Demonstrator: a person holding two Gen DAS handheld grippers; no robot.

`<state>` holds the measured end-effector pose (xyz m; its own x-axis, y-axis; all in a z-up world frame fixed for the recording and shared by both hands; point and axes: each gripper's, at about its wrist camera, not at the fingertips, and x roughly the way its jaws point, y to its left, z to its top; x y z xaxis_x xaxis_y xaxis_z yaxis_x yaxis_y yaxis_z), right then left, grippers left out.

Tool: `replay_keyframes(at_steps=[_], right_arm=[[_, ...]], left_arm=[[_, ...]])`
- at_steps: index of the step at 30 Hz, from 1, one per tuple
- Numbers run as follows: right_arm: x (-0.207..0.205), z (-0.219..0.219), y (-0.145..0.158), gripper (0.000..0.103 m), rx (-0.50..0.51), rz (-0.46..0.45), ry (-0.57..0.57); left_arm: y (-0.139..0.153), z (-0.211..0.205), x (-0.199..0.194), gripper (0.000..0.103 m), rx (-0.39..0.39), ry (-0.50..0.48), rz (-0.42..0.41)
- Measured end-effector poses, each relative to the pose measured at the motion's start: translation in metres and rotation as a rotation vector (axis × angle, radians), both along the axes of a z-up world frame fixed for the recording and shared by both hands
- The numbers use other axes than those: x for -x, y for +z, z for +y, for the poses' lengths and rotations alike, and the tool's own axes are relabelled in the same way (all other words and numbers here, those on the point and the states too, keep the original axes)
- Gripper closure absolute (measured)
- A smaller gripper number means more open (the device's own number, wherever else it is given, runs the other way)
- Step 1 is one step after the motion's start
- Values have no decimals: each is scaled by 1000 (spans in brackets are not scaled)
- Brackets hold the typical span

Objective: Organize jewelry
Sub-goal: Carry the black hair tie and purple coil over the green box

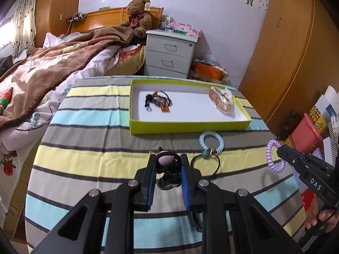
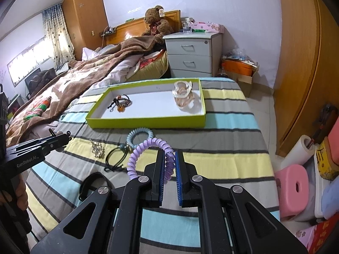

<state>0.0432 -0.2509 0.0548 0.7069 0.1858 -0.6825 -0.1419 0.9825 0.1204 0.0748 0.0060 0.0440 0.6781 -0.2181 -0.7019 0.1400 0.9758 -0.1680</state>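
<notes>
Gripping a purple spiral coil bracelet (image 2: 148,148), the right gripper (image 2: 169,160) has its jaws narrow around the loop. The left gripper (image 1: 167,163) pinches a black hair tie with a lilac bead (image 1: 164,160) between narrow jaws. Just ahead of both lie a pale blue coil bracelet (image 1: 211,140) and a thin black elastic loop (image 1: 205,165) on the striped cloth (image 1: 95,158). Beyond them sits the shallow lime-green cardboard tray (image 1: 190,127), its near wall facing the grippers, with bare white floor between its two jewellery heaps.

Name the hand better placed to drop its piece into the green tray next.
Right, probably: its fingers already pinch the purple coil bracelet, with the green tray just ahead. The left's load looks bulkier.
</notes>
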Motion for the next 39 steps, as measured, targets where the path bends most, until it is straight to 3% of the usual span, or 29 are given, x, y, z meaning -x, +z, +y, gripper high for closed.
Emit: replay_keyframes(at_steps=[10, 21, 27, 30, 39], right_arm=[[-24, 2, 19, 93, 4, -35, 10], [-96, 21, 37, 93, 29, -59, 66], [-143, 37, 28, 93, 50, -30, 92], [-166, 44, 18, 93, 41, -3, 108], [-218, 64, -16, 93, 49, 80, 150]], left_arm=[[19, 5, -18, 81, -1, 8, -37], [19, 7, -63, 81, 33, 18, -18], [14, 6, -93, 81, 42, 34, -3], [11, 4, -104, 81, 10, 53, -13], [-18, 7, -132, 81, 17, 79, 46]])
